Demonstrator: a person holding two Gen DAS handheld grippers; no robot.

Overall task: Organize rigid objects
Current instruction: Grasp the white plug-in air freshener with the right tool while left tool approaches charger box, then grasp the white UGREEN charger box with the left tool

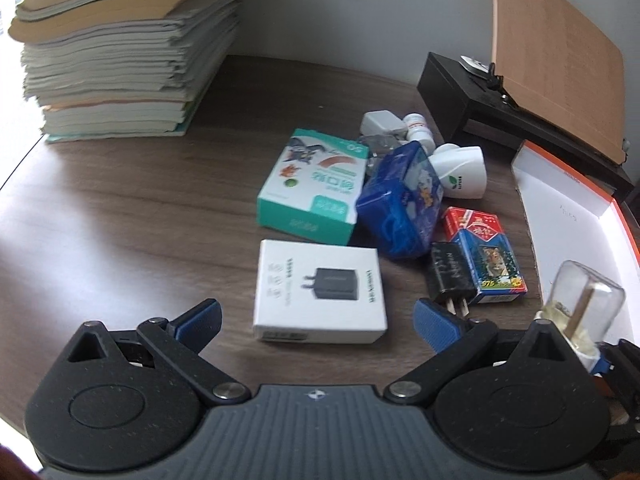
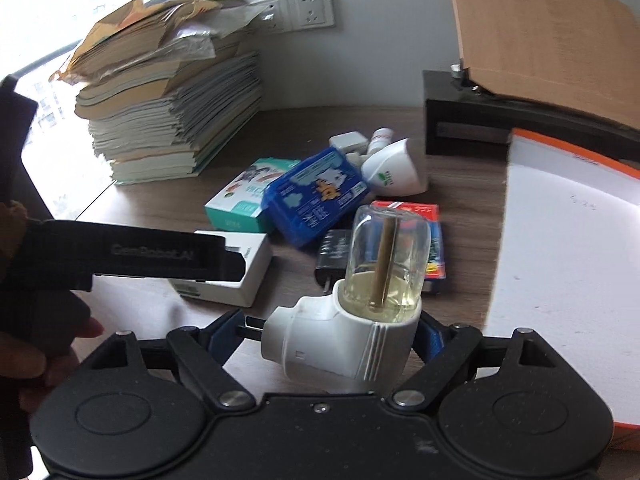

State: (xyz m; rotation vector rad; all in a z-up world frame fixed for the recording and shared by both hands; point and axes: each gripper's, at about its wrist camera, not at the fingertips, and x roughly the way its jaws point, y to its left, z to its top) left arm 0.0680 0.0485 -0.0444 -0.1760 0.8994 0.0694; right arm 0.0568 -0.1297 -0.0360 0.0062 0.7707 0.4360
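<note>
Right gripper (image 2: 332, 336): clamped on white plastic plug-in vaporizer with clear glass bottle (image 2: 360, 304). Bottle tilted up and away from camera, pale yellow liquid pooled at low end, tan wick running along bottle axis. 2 metal plug prongs pointing toward left finger. Held above brown wood-grain desk (image 1: 140, 208), just beside white shallow box with orange rim (image 2: 560, 240).

Left gripper (image 1: 316, 316): jaws wide apart, blue pads (image 1: 204, 316) visible, nothing between them. Positioned directly in front of white rectangular charger box printed with a dark adapter (image 1: 320, 292), not touching it.

Remaining items clustered at desk centre:
- Teal-and-white cardboard box with cartoon print (image 1: 316, 184), behind white charger box.
- Blue plastic-wrapped pack (image 1: 400, 204), touching teal box on its right side.
- Black 2-prong wall adapter (image 1: 448, 276), lying flat, prongs toward camera.
- Red-and-blue card-sized packet (image 1: 484, 256), just beside black adapter.
- White vaporizer housing with green leaf logo (image 1: 460, 170), on its side behind blue pack.
- Small white adapter (image 1: 382, 122) and small white bottles (image 1: 418, 128), farthest back.

Tall stack of papers and booklets (image 1: 120, 52) at rear left. Black stand (image 1: 480, 96) at rear right, carrying tan cardboard sheet (image 1: 560, 52).
</note>
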